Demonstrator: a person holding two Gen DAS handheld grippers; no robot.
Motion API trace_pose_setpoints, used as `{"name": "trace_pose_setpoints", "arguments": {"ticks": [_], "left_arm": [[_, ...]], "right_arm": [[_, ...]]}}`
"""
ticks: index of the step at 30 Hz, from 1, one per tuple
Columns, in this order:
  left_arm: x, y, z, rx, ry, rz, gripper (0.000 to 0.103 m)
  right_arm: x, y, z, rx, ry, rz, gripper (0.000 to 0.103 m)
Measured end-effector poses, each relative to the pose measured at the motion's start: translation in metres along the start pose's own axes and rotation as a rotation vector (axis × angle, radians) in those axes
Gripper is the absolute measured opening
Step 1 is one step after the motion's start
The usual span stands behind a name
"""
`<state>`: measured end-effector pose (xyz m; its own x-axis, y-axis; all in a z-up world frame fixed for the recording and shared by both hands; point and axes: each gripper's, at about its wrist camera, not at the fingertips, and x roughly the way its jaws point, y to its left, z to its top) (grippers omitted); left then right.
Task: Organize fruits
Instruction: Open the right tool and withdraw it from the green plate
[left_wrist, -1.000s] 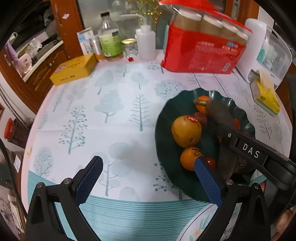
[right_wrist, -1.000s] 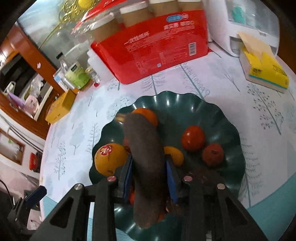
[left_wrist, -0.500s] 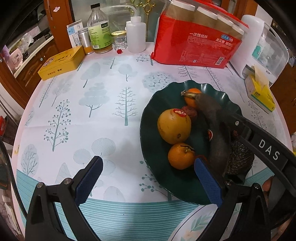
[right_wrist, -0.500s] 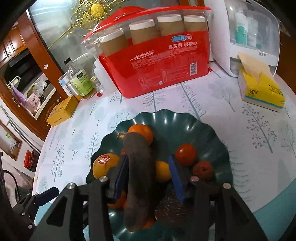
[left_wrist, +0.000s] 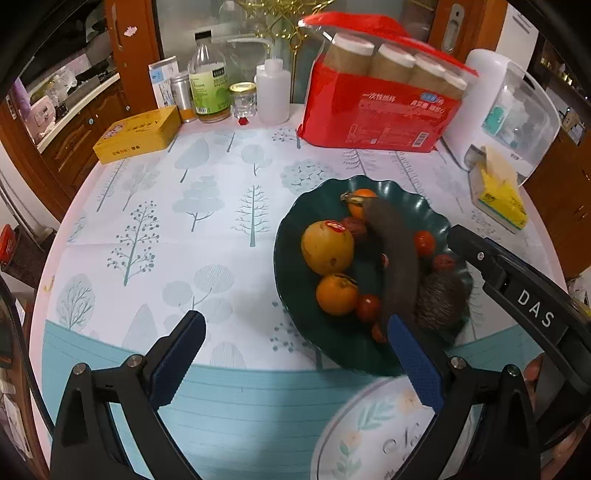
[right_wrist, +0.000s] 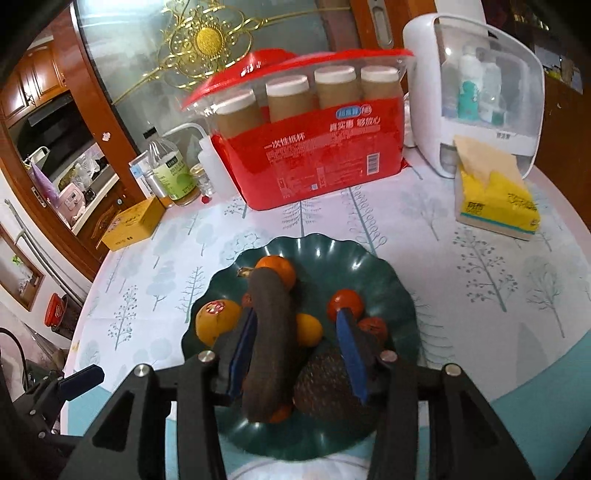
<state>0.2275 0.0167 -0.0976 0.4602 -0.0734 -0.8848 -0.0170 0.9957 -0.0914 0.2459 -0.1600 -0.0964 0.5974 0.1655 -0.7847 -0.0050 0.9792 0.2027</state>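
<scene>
Dark green plate (left_wrist: 291, 236), tree-patterned tablecloth (left_wrist: 207, 206)

Tree-print table (left_wrist: 207, 206) bears green fruit plate (left_wrist: 295, 317).

We see both wrist views angled steeply down, close; left from plate's (left_wrist: 295, 266) left, right above; both share it.

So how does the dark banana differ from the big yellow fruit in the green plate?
The dark banana is long, curved and blackish-brown with a dull skin; the big yellow fruit is round, yellow and smooth. The yellow fruit carries a red sticker on top, the banana none that shows. The banana lies across smaller fruits mid-plate, while the yellow fruit sits nearer the left rim. Both lie in the green plate, untouched by either gripper.
</scene>
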Motion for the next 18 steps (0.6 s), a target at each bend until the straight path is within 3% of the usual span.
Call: {"name": "trace_pose_setpoints", "arguments": {"ticks": [8,18], "left_arm": [[-0.051,-0.012,-0.029,-0.01,-0.03,-0.013,0.099],[-0.113,-0.028,-0.084,-0.017,-0.05,0.002,0.099]], "right_arm": [[-0.062,-0.006,-0.015,-0.031,-0.023,-0.005,0.046],[-0.138,-0.018,-0.063,-0.085,0.014,0.013,0.046]]}}
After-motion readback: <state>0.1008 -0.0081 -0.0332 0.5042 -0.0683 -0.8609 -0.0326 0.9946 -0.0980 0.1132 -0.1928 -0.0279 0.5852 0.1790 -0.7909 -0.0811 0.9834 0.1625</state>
